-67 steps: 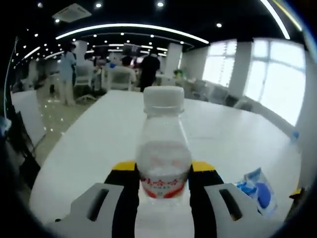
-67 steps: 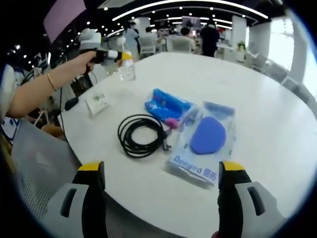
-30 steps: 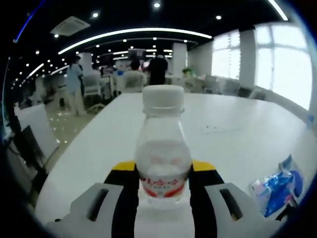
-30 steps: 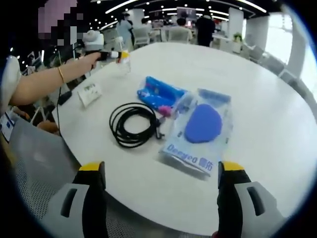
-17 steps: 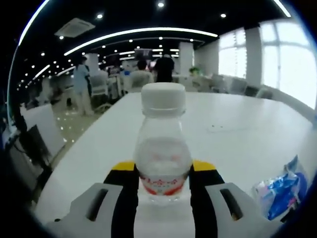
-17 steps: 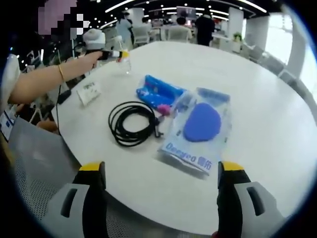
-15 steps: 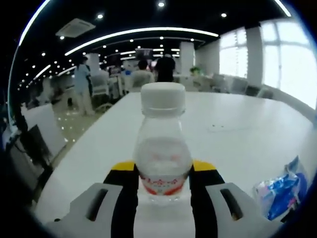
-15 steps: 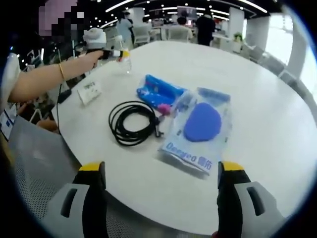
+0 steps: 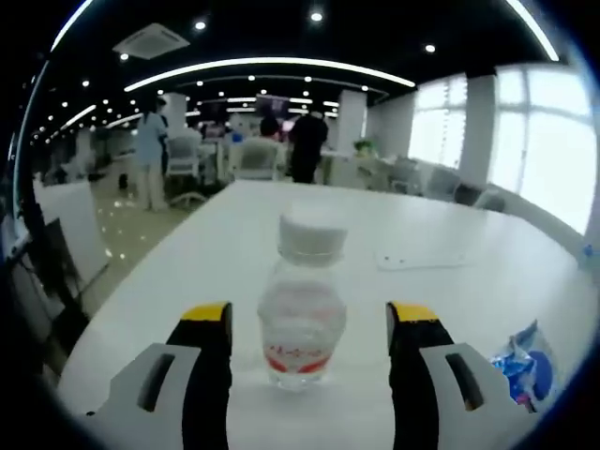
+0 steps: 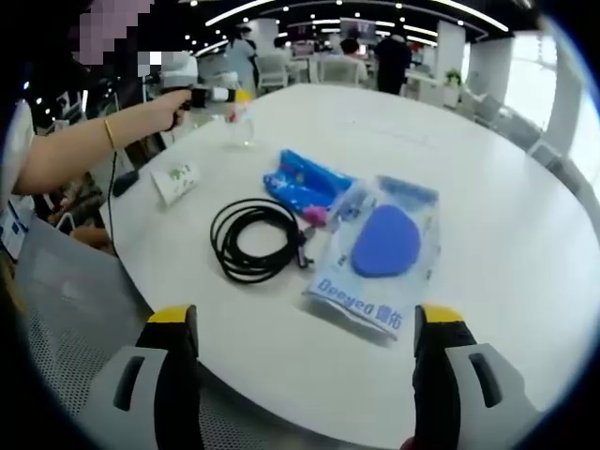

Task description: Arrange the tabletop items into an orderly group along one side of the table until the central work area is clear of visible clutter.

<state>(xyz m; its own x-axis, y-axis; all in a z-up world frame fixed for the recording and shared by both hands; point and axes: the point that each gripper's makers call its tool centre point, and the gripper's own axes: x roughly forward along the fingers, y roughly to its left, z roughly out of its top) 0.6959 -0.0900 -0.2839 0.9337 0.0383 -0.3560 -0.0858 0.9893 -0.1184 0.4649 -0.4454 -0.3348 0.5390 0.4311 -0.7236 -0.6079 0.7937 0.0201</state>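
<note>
- Bottle count: one clear water bottle (image 9: 302, 309) with a white cap and red label band stands upright on the white table (image 9: 450, 281), at lower centre of the left gripper view.
- Left gripper (image 9: 309, 349): jaws spread wide, one on each side of the bottle, clear of its sides; nothing pinched.
- In the right gripper view the same bottle (image 10: 242, 129) sits at upper left, near the table's far-left edge, just in front of the left gripper (image 10: 225, 96), which a person's hand (image 10: 173, 108) holds.
- Right gripper (image 10: 305, 361): jaws spread wide at the bottom of its view, holding nothing, above the near table edge.
- Cable count: one coiled black cable (image 10: 258, 239), centre-left of that view.
- Packet count: two. One blue packet (image 10: 305, 184) lies just beyond the cable; one clear bag with a blue oval item (image 10: 380, 253) lies right of the cable, its upper left corner touching or overlapping the blue packet.
- Card count: one small white card (image 10: 177, 181), left of the cable and apart from it, near the table edge.
- A blue-and-clear packet edge (image 9: 520, 361) shows at lower right of the left gripper view.
- Several people stand in the background; exact number cannot be told.
</note>
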